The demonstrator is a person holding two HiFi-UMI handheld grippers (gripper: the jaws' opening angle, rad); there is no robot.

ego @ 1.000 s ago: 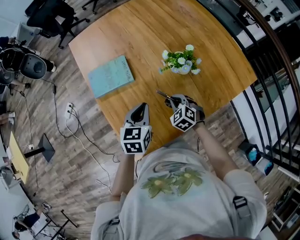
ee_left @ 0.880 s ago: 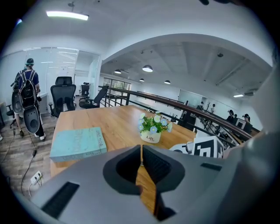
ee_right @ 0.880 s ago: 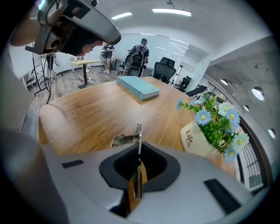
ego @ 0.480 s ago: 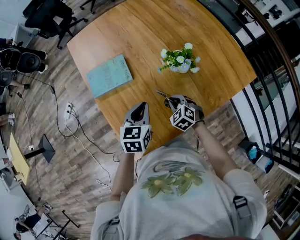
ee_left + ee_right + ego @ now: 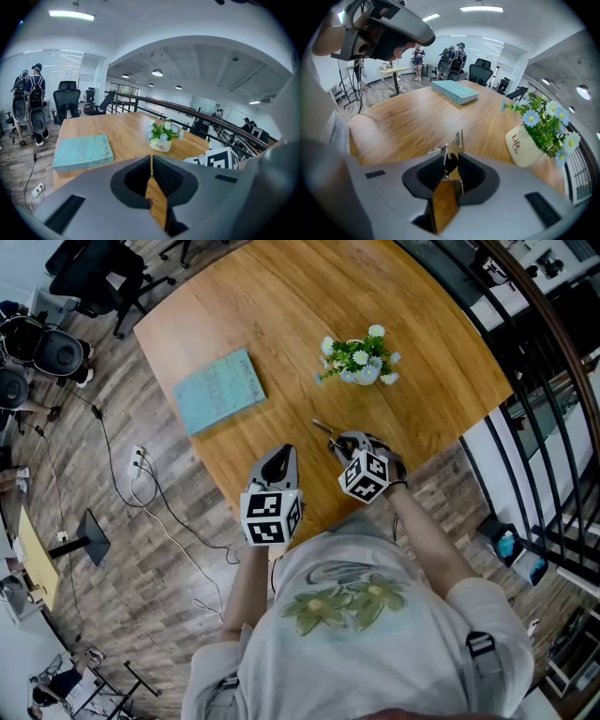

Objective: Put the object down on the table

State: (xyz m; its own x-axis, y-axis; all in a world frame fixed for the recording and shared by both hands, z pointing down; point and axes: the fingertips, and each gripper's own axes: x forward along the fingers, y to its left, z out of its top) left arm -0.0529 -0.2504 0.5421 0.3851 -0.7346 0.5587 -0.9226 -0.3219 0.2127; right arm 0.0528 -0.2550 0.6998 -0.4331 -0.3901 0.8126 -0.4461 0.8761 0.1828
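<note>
A bunch of keys (image 5: 451, 157), one with a black head on a metal ring, sits between the jaws of my right gripper (image 5: 451, 164). Those jaws are opening: a gap shows beside the keys, and the pads no longer press them. From the head view, the keys (image 5: 324, 431) stick out ahead of the right gripper (image 5: 343, 445), low over the wooden table (image 5: 281, 306) near its front edge. My left gripper (image 5: 151, 160) is shut and empty, and it hovers over the table's near edge (image 5: 279, 461).
A teal book (image 5: 218, 390) lies at the table's left. A white pot of flowers (image 5: 361, 362) stands just beyond the right gripper, close on its right (image 5: 525, 145). Railings run along the right. Cables and chairs are on the floor to the left.
</note>
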